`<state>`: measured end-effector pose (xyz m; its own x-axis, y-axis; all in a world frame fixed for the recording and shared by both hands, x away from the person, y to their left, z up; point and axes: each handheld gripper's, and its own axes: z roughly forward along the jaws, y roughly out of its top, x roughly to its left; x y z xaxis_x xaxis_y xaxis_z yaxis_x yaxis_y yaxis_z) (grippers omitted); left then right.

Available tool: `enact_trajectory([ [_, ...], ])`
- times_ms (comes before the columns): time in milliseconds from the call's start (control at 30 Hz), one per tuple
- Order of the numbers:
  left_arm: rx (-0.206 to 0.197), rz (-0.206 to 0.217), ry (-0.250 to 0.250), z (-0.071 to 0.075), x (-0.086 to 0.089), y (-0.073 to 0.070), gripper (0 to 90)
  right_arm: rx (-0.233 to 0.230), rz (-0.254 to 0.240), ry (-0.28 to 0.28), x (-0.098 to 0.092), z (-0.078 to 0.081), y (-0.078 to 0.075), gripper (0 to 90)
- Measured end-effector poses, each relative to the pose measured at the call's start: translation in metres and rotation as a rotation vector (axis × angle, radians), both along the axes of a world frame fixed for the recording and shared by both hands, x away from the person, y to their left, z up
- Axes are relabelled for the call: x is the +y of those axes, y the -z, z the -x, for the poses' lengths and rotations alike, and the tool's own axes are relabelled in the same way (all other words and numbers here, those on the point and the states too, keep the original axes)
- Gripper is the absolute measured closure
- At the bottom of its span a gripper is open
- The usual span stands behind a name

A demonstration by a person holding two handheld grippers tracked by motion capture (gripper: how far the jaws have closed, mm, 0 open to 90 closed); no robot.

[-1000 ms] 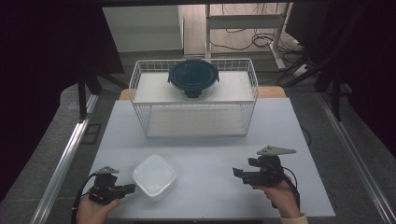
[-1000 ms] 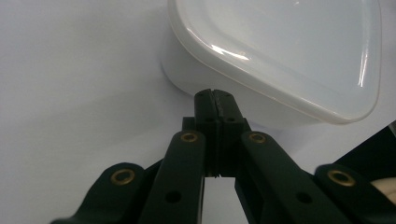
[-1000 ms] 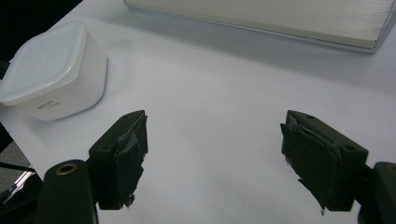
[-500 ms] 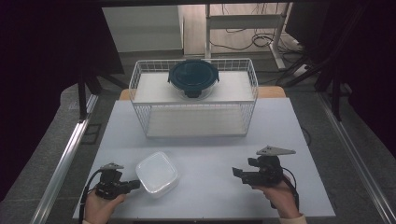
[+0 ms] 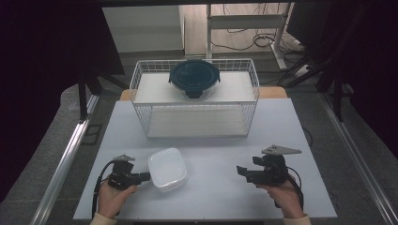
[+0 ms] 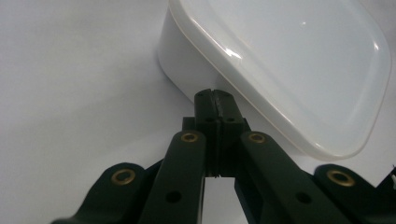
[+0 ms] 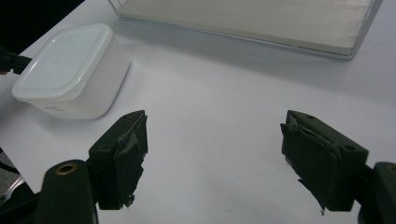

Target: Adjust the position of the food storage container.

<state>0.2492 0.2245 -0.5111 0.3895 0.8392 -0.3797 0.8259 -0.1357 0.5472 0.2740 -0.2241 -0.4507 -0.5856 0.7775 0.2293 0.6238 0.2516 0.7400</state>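
Observation:
A white lidded plastic container [image 5: 167,169] sits on the white table [image 5: 211,140], near the front left. My left gripper [image 5: 146,176] lies low on the table just left of it, jaws shut with nothing between them. In the left gripper view the closed tips [image 6: 215,95] touch the container's side wall [image 6: 182,65] just under the lid rim. My right gripper [image 5: 241,171] rests at the front right, pointing left, well clear of the container. Its jaws [image 7: 215,140] stand open and empty, with the container [image 7: 70,65] ahead to the left.
A white wire basket rack [image 5: 141,112] stands across the back of the table, with a dark round lidded container [image 5: 194,77] on its upper shelf. Its lower board [image 7: 243,18] shows ahead of the right gripper. Bare tabletop lies between the two grippers.
My left gripper has slid right against the white container, which has shifted a little right and away. The right gripper has stayed still.

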Motion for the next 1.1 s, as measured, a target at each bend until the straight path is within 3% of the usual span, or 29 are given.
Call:
enact_trajectory([
  [367, -0.019, -0.009, 0.026, -0.015, -0.016, 0.002, 90.0, -0.009, 0.011, 0.001, 0.001, 0.000, -0.001, 22.2],
  [933, -0.049, -0.028, 0.109, -0.040, -0.058, -0.001, 90.0, -0.004, 0.067, -0.025, 0.017, 0.001, 0.006, 22.3],
  [1100, -0.052, -0.033, 0.124, -0.044, -0.065, -0.002, 90.0, -0.006, 0.060, -0.023, 0.016, 0.002, 0.005, 22.3],
])
